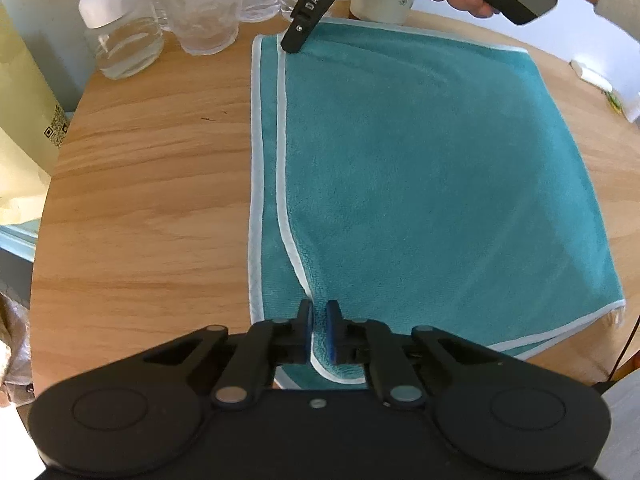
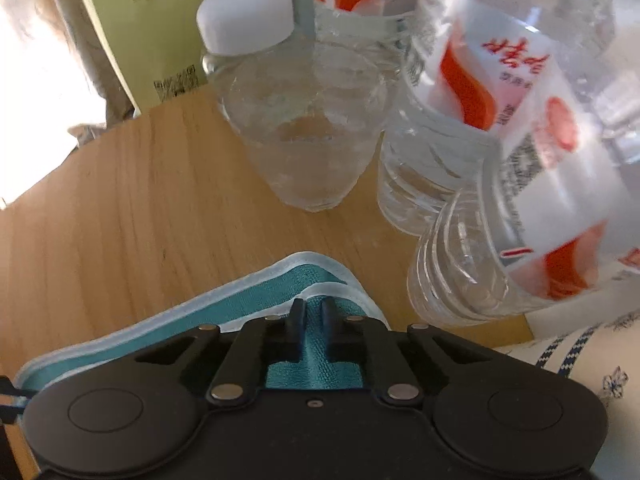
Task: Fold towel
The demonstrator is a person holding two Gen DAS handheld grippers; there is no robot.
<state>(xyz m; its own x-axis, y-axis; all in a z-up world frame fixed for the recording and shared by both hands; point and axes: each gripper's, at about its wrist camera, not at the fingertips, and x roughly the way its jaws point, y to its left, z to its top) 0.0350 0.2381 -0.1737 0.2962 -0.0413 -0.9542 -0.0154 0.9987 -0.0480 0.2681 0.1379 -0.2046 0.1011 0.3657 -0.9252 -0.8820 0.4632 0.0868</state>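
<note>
The towel (image 1: 420, 168) is teal terry with a pale bound hem, lying on the round wooden table (image 1: 152, 200) already doubled once — the top layer's hem sits a little inside the bottom layer's along the left side. It looks light, soft and limp, so it should sag between any two held points and drag rather than slide. The bound hem is the firmest part, and the two corners of the upper layer's edge are the sensible places to take it.

The left gripper (image 1: 319, 322) points steeply down at the near corner, its blue pads pressed together on the upper layer's hem, a ridge of cloth pinched between them. The right gripper (image 2: 312, 320) is at the far corner, fingers closed on the teal fabric just inside the hem; from the left wrist view its tip rests on that corner.

Just beyond the far corner stand a clear tumbler (image 2: 308, 152), a white-capped jar (image 2: 244, 16) and water bottles (image 2: 472, 128) — a careless lift there could knock them.
</note>
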